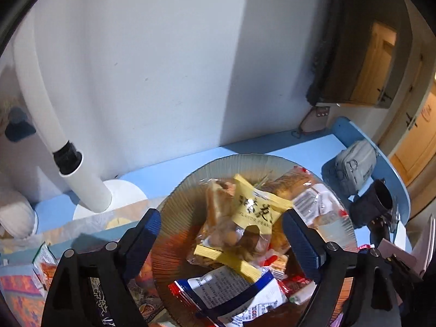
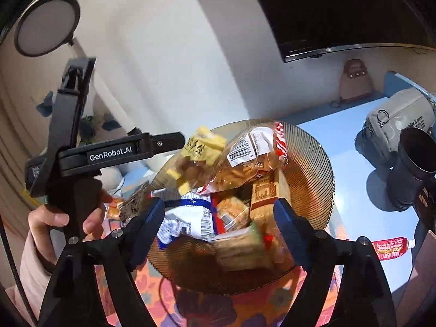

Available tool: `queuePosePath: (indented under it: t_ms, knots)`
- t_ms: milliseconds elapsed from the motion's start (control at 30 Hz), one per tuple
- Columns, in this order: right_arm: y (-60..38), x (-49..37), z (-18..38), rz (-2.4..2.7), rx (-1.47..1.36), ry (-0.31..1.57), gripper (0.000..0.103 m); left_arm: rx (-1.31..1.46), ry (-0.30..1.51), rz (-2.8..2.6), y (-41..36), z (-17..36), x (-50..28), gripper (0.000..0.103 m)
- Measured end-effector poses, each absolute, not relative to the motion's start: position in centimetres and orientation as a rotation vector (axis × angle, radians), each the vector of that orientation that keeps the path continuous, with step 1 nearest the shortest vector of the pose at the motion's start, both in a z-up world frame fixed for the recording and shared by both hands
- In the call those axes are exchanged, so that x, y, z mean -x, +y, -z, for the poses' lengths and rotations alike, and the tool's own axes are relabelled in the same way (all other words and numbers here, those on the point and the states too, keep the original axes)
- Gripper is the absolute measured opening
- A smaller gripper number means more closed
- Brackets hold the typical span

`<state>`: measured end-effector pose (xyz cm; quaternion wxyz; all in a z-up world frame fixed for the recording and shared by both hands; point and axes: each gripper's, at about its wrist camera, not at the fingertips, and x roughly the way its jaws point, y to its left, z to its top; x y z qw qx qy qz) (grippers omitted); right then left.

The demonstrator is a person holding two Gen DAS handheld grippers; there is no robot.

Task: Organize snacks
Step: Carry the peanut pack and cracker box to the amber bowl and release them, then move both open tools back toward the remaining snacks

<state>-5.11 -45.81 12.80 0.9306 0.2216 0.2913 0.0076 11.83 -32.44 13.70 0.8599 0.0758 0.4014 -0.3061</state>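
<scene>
1. Left gripper (image 1: 220,237) is sitting nearest the left wrist lens, its blue-padded fingers (image 1: 148,234) spread wide, gripping nothing, hanging over the near half of the bowl.
2. Right gripper (image 2: 218,229) is likewise standing wide and empty, framing the bowl's near rim from the other side.
3. Blue table (image 1: 286,147) is carrying everything; a patterned cloth (image 2: 207,308) is lying under the bowl at the near edge.
4. Ribbed amber glass bowl (image 1: 174,199) is sitting on the table, heaped with snack packets.
5. Grey pouch (image 2: 395,122) is lying toward the table's far right, with a dark cup (image 2: 414,163) tipped just beside it.
6. Yellow packet of nuts (image 1: 245,218) is resting on top of the heap, between the left fingers.
7. Clear packet with a barcode (image 2: 250,152) is leaning beside it; a white-and-blue packet (image 2: 185,218) is lying nearer the right gripper.
8. Red tube (image 2: 392,245) is lying on the table, right of the bowl, apart from it.
</scene>
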Motion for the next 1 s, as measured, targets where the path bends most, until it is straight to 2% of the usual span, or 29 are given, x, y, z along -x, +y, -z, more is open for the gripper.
queuePosePath:
  t_ms: [267,467,567,633,800,1000]
  knots:
    - [-44.5,4.3,-14.1,-0.021,-0.484,0.557,0.083,-0.150,0.842,0.543,-28.3,-13.1,-12.2,0.090]
    - [-40.3,3.0,-16.1,-0.112,-0.478,0.542,0.085,-0.104,0.820,0.463,-21.6,-14.7,-12.3,0.090]
    - [-37.6,2.2,-17.2,-0.164,-0.478,0.531,0.090,-0.080,0.793,0.402,-17.3,-15.7,-12.2,0.091]
    - [-35.5,1.5,-17.5,-0.188,-0.473,0.527,0.093,-0.082,0.775,0.347,-14.3,-16.2,-12.3,0.096]
    - [-30.5,-0.6,-16.3,-0.229,-0.457,0.563,0.096,-0.048,0.768,0.219,-6.4,-16.5,-12.3,0.096]
    - [-26.2,-2.2,-12.6,-0.236,-0.480,0.645,0.096,0.077,0.815,0.103,1.1,-13.5,-11.7,0.097]
